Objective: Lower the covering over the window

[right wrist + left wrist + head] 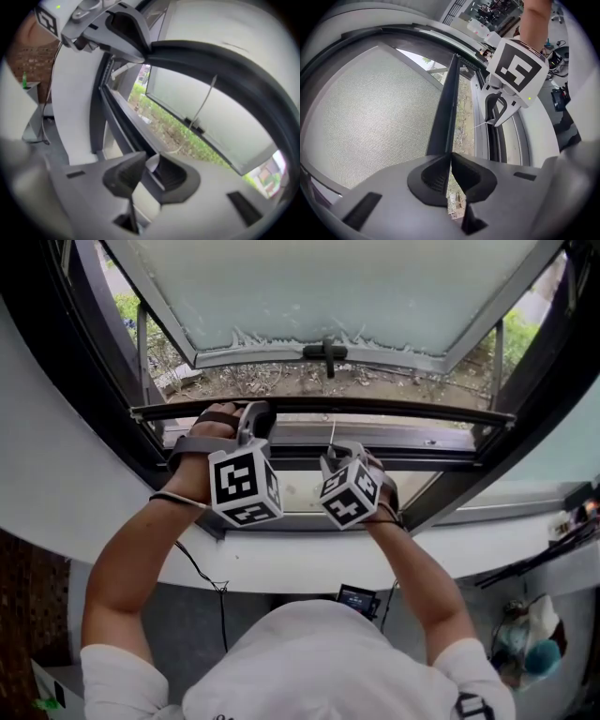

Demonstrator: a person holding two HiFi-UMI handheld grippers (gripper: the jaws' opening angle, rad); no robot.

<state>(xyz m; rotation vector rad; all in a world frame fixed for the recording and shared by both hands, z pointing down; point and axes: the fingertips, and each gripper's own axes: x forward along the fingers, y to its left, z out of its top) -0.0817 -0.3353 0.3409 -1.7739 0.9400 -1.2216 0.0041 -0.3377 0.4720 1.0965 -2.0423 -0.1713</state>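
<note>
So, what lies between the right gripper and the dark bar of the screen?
A thin white cord, running from the dark bar toward the right gripper; it shows clearest in the head view.

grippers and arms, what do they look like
The left gripper and right gripper are grey plastic with dark ribbed jaws. Each carries a white cube with black square markers. A thin black cable hangs below the left one. The sleeves are short and white.

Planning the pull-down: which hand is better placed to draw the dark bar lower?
Left: the left claw is shut on the dark bar; the right claw stands open, holding nothing.
</note>
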